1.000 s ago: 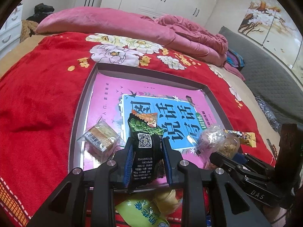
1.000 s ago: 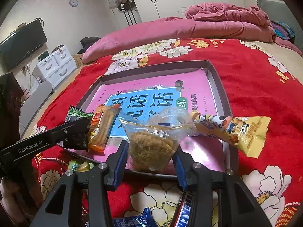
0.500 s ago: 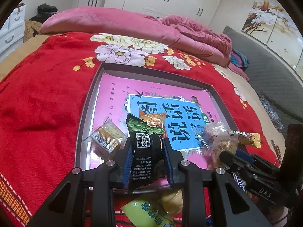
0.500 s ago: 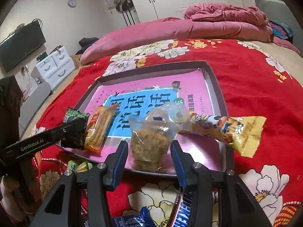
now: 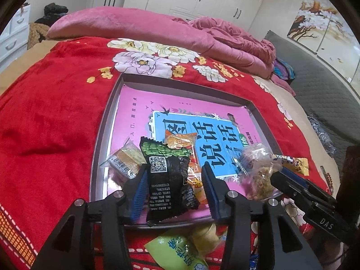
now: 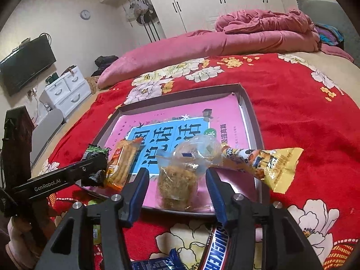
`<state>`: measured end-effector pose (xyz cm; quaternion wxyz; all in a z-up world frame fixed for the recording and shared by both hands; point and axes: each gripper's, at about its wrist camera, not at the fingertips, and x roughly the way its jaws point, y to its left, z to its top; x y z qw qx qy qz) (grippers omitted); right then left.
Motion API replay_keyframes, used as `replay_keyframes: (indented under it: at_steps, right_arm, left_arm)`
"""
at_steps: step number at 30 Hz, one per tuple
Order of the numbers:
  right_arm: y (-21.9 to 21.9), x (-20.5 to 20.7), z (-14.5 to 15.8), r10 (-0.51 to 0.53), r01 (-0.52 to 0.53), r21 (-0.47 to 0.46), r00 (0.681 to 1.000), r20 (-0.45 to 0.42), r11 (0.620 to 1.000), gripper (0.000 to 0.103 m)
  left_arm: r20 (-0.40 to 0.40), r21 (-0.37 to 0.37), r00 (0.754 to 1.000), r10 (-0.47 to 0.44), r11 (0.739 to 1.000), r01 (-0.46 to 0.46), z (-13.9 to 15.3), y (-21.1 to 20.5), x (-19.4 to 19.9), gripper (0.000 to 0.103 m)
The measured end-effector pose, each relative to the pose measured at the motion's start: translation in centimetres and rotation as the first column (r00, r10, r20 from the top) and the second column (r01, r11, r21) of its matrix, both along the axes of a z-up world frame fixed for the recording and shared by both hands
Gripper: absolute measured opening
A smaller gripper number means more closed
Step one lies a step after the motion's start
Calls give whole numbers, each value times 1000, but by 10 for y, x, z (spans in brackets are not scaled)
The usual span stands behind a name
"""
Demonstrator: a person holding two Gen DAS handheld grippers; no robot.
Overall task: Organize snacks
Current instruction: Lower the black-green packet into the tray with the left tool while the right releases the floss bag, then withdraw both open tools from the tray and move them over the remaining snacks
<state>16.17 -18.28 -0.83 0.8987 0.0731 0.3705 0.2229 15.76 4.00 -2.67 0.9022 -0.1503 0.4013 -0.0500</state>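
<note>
Both grippers sit wide open at the near rim of the shallow grey pink-lined tray (image 5: 102,148): left gripper (image 5: 174,191) straddles the black-and-green foil snack packet (image 5: 167,180), right gripper (image 6: 177,187) the clear plastic bag of brown floss (image 6: 180,180), both snacks apparently resting released in the tray.

Black-green packet (image 5: 167,177) stands at the tray's (image 5: 105,132) six o'clock edge; clear floss bag (image 6: 180,175) lies toward five o'clock.

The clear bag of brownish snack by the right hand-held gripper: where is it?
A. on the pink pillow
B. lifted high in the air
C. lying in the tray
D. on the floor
C: the clear bag rests on the tray floor between the open right hand-held gripper fingers.
</note>
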Motion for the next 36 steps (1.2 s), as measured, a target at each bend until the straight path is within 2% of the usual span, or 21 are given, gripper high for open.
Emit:
replay_keyframes:
  at_steps: [3,10,14,20,22,27,36]
  right_arm:
    - [1,-2,2,1,-1,4,1000,10,1000,55]
    - [1,-3,5,-1,1,2,1000,27,1000,56]
    - [-1,-6,10,-18,18,5,998,52,1000,60]
    - [-12,-8,16,-57,56,24,996,74,998,61]
    - [-16,-8,18,-71,69,31,994,83,997,66]
    - [-23,-8,21,-101,98,37,990,94,995,67]
    - [-27,-10,24,-117,114,37,987,108,993,71]
  left_arm:
    - [4,8,1000,-4,1000,4,1,-1,-1,60]
    - [10,8,1000,-4,1000,4,3,0,-3,62]
    - [24,0,1000,1,1000,-1,6,3,-4,72]
    - [32,11,999,0,1000,-1,8,3,-6,73]
    - [40,19,999,0,1000,-1,10,2,-7,73]
    - [55,39,998,-2,999,-1,13,1,-10,77]
    - [73,51,997,-2,999,-2,18,-1,-14,78]
